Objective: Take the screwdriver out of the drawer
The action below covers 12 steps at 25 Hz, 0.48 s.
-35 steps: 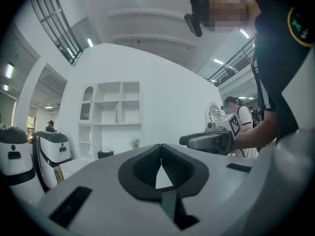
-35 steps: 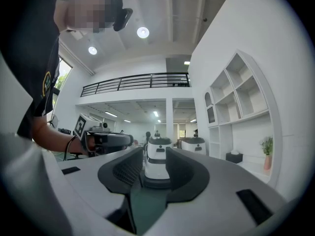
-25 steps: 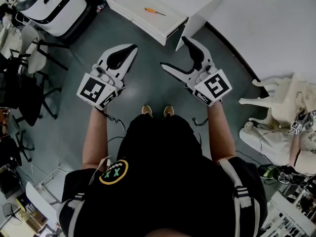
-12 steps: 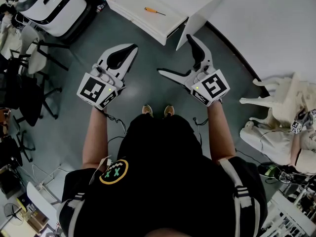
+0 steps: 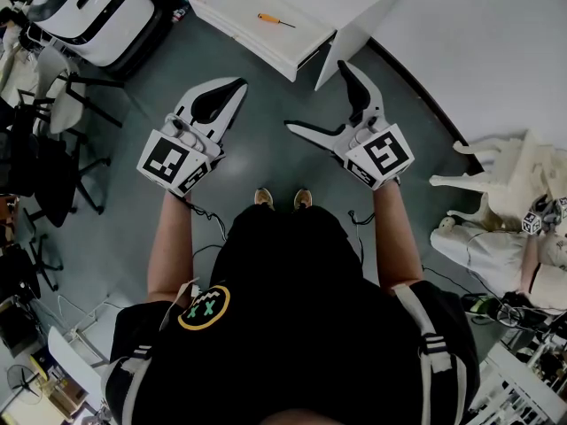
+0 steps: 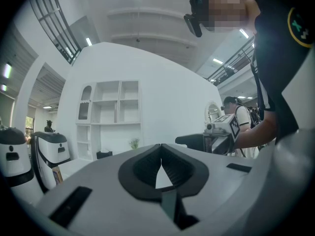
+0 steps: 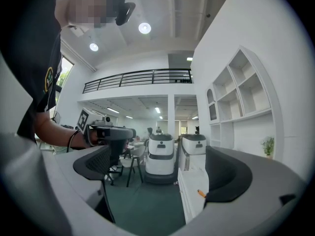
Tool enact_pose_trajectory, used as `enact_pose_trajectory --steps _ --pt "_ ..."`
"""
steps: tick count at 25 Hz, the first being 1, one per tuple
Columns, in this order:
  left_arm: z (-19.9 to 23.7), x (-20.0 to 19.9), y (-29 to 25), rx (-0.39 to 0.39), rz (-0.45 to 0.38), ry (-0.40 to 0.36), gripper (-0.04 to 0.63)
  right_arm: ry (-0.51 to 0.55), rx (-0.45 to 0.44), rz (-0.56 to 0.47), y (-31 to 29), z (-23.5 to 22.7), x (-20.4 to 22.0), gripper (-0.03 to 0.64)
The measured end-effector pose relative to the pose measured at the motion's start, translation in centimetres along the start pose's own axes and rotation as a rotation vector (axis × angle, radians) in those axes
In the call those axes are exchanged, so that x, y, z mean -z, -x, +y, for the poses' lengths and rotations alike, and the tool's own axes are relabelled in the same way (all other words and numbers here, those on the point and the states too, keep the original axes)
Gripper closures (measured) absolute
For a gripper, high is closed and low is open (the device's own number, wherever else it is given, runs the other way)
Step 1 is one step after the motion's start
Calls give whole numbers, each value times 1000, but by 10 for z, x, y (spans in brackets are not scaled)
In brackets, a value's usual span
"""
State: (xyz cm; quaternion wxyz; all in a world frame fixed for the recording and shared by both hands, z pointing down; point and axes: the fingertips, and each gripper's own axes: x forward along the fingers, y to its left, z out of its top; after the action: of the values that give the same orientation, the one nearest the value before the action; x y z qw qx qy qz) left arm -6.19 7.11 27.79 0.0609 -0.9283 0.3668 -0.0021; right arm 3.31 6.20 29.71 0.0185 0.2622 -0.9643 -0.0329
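Two hand-held grippers are out in front of us, and only one has changed. The white right hand-held gripper, with its black pads, has spread its jaws wider than a second ago. It now stands fully agape, with nothing between the pads but the grey-green floor. The matching white left hand-held gripper is pressed closed, its pads meeting on nothing. Seen from above, it sits at about 11 o'clock from our shoes, and the right one at about 1 o'clock.

The orange-handled screwdriver with a thin metal shaft lies loose on the bottom of the white open drawer. That puts it at roughly 12 o'clock from the grippers and well apart from both, with its shaft pointing towards 4 o'clock. In the right gripper view its orange handle shows just beside the inner edge of one jaw, low at about 5 o'clock.

We read the widening as preparation for the grasp, and the reach itself has not begun. The next move would call for carrying the open jaws towards 12 o'clock and down into the drawer. The tool is slim and lies flat, so the pads would have to come low and close squarely across the handle, or it may roll away
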Motion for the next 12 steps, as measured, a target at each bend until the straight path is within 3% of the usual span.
enact_pose_trajectory --steps 12 --pt "-1 -3 -13 -19 2 -15 576 -6 -3 0 8 -19 1 34"
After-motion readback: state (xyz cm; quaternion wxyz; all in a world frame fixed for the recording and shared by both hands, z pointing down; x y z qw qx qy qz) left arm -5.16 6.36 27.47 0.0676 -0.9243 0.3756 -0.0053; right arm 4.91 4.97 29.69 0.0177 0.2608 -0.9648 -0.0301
